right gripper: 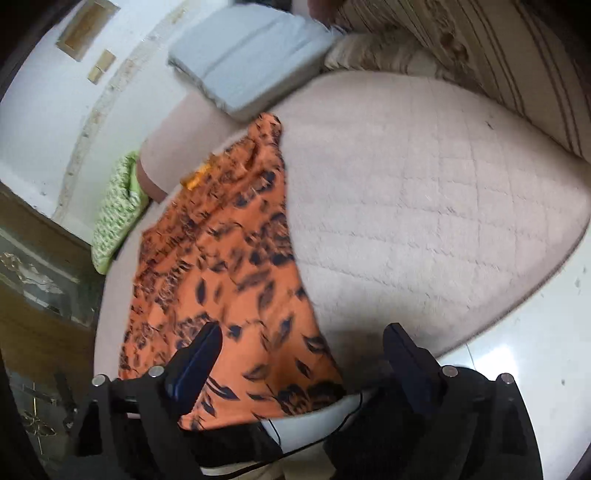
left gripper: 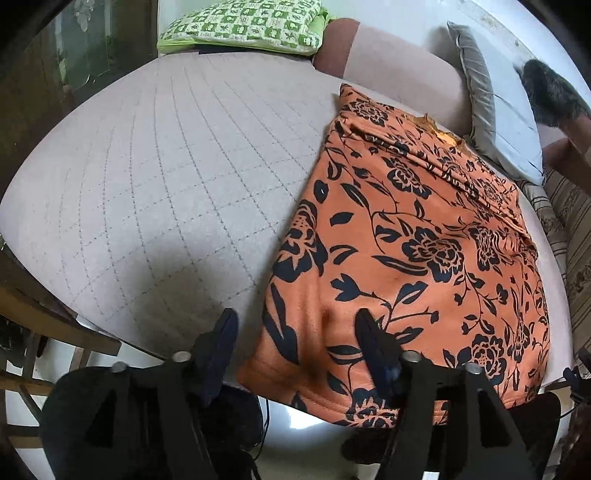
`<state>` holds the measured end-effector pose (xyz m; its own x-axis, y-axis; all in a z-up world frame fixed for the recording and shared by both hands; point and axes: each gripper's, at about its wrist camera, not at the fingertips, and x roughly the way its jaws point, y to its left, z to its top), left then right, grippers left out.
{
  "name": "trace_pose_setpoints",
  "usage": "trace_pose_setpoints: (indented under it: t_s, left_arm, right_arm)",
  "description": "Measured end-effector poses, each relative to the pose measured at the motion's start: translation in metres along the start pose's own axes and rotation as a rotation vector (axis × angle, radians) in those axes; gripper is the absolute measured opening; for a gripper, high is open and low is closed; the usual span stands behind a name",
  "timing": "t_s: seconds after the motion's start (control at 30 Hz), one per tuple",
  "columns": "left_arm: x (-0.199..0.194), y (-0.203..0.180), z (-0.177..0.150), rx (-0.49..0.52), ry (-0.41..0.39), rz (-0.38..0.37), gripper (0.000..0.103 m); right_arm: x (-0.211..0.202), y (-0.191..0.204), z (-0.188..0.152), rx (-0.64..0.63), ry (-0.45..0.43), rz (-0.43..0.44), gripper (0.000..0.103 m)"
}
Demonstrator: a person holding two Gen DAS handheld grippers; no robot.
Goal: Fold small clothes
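Two grippers hang over the near hem of the garment (left gripper: 406, 236), both with jaws apart and holding nothing. The left gripper (left gripper: 295, 328) straddles the garment's left edge, one finger over the cloth, the other over bare mattress (left gripper: 147, 177). The right gripper (right gripper: 303, 343) does the same at the garment's right edge, though that view is blurred. The garment, orange with black flowers, lies fairly flat on the mattress with its hem hanging just past the mattress edge, and pleats gather at its far end.

Likely trouble: a pinch at the hem could catch only the top layer, or drag the cloth off toward the floor (right gripper: 535, 350), since the hem already overhangs. Uneven lifts by the two sides would skew the fold.

Beyond the garment sit a grey pillow (left gripper: 495, 110), a green checked pillow (left gripper: 247, 26) and a striped cushion (right gripper: 498, 48) against a white wall (right gripper: 48, 85).
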<state>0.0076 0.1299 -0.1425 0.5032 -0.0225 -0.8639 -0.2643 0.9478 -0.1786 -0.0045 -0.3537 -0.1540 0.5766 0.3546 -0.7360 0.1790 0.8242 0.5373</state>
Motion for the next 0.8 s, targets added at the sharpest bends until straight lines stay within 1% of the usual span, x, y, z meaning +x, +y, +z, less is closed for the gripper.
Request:
trace_pose_setpoints:
  t_s: [0.07, 0.13, 0.17, 0.2, 0.23, 0.27, 0.3, 0.33, 0.37, 0.4, 0.47, 0.5, 0.53, 0.57, 0.6, 0.63, 0.67, 0.7, 0.73, 0.77, 0.8]
  left_arm:
    - [0.013, -0.005, -0.002, 0.015, 0.036, 0.022, 0.07]
    - [0.03, -0.015, -0.005, 0.03, 0.097, 0.04, 0.07]
    - [0.036, -0.017, -0.006, 0.04, 0.128, 0.049, 0.071]
    - [0.035, -0.018, -0.007, 0.055, 0.118, 0.055, 0.072]
    - [0.033, -0.018, -0.008, 0.063, 0.111, 0.053, 0.071]
    - [0.03, -0.019, -0.008, 0.071, 0.11, 0.037, 0.069]
    - [0.026, -0.018, -0.008, 0.077, 0.096, 0.021, 0.036]
    - [0.025, -0.018, -0.007, 0.086, 0.085, 0.031, 0.01]
    - [0.023, -0.017, -0.006, 0.094, 0.08, 0.024, 0.01]
    - [0.021, -0.015, -0.006, 0.091, 0.082, 0.017, 0.01]
    - [0.026, -0.011, -0.006, 0.082, 0.092, 0.015, 0.014]
    - [0.025, -0.01, -0.006, 0.084, 0.088, 0.016, 0.019]
    - [0.024, -0.011, -0.006, 0.085, 0.081, 0.022, 0.034]
    - [0.021, -0.011, -0.005, 0.088, 0.073, 0.033, 0.047]
    - [0.02, -0.011, -0.005, 0.089, 0.066, 0.04, 0.071]
    - [0.015, -0.012, -0.003, 0.083, 0.043, 0.043, 0.076]
    - [0.01, -0.014, -0.002, 0.075, 0.011, 0.032, 0.076]
    - [0.009, -0.018, 0.0, 0.075, -0.006, 0.02, 0.079]
    - [0.01, -0.02, 0.0, 0.083, -0.012, 0.014, 0.085]
    - [0.016, -0.022, 0.0, 0.103, 0.0, 0.03, 0.085]
    - [0.026, -0.025, -0.001, 0.116, 0.028, 0.064, 0.085]
  right_arm:
    - [0.018, 0.008, 0.002, -0.022, 0.08, -0.03, 0.091]
    - [0.046, 0.011, -0.005, -0.011, 0.195, -0.032, 0.091]
    - [0.051, 0.013, -0.007, -0.028, 0.199, -0.064, 0.091]
    - [0.055, 0.02, -0.01, -0.06, 0.199, -0.079, 0.091]
    - [0.059, 0.025, -0.013, -0.065, 0.226, -0.032, 0.09]
    - [0.06, 0.029, -0.015, -0.061, 0.235, 0.013, 0.085]
    - [0.063, 0.031, -0.017, -0.04, 0.256, 0.062, 0.063]
    - [0.065, 0.032, -0.017, -0.021, 0.266, 0.09, 0.046]
    - [0.066, 0.031, -0.016, -0.011, 0.257, 0.084, 0.023]
    - [0.066, 0.031, -0.014, -0.01, 0.235, 0.059, 0.023]
    - [0.072, 0.024, -0.015, 0.022, 0.227, -0.011, 0.023]
    - [0.075, 0.022, -0.014, 0.045, 0.231, -0.015, 0.026]
    - [0.073, 0.022, -0.013, 0.053, 0.229, -0.01, 0.026]
    - [0.069, 0.025, -0.013, 0.038, 0.219, -0.021, 0.031]
    - [0.062, 0.033, -0.013, 0.0, 0.199, -0.051, 0.055]
    - [0.058, 0.039, -0.012, -0.02, 0.177, -0.078, 0.071]
    - [0.05, 0.043, -0.011, -0.038, 0.134, -0.107, 0.083]
    - [0.044, 0.043, -0.01, -0.057, 0.098, -0.136, 0.083]
    - [0.044, 0.045, -0.01, -0.075, 0.087, -0.168, 0.083]
    - [0.051, 0.044, -0.009, -0.081, 0.107, -0.19, 0.083]
    - [0.058, 0.04, -0.006, -0.076, 0.143, -0.197, 0.083]
